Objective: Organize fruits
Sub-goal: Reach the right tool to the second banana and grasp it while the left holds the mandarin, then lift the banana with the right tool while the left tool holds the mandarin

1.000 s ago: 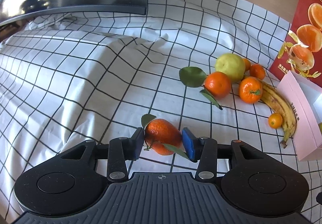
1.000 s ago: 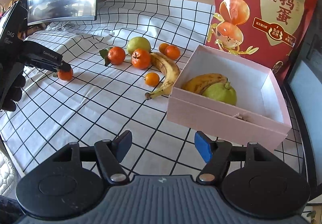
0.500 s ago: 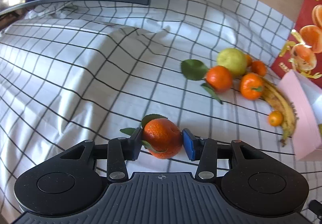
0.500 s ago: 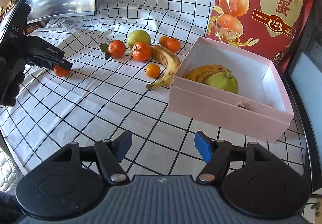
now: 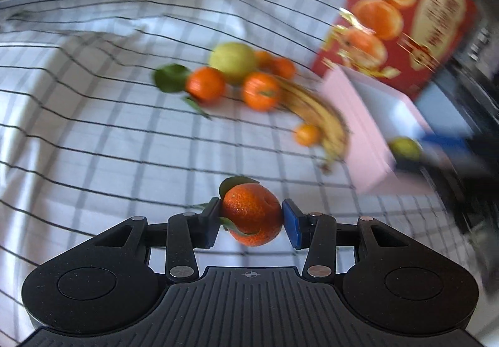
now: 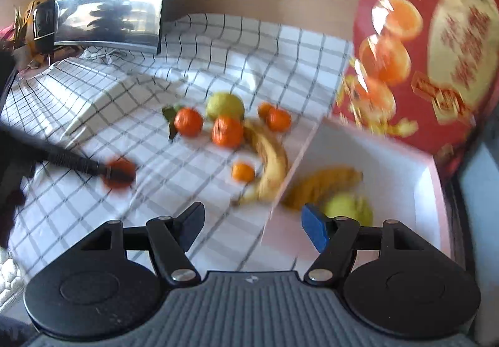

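Note:
My left gripper (image 5: 251,220) is shut on a leafy orange tangerine (image 5: 252,213), held above the checked cloth. From the right wrist view the same tangerine (image 6: 120,173) shows blurred at the left, in the left gripper's dark fingers. A pink box (image 6: 402,159) at the right holds a banana (image 6: 321,183) and a green pear (image 6: 349,208). On the cloth lie more tangerines (image 6: 188,121), a yellow-green pear (image 6: 225,105), a banana (image 6: 269,156) and a small tangerine (image 6: 243,172). My right gripper (image 6: 252,230) stands open with nothing between its fingers, over the box's near left corner.
A red snack bag (image 6: 430,44) stands behind the box. A shiny metal appliance (image 6: 112,13) sits at the back left. The white checked cloth (image 6: 103,103) is wrinkled at the left. The pink box (image 5: 358,131) and the right gripper's blue pad (image 5: 446,141) show at the right of the left wrist view.
The left gripper has lifted the tangerine and swung right toward the fruit pile and box. The right gripper rose and moved up over the box's near corner.

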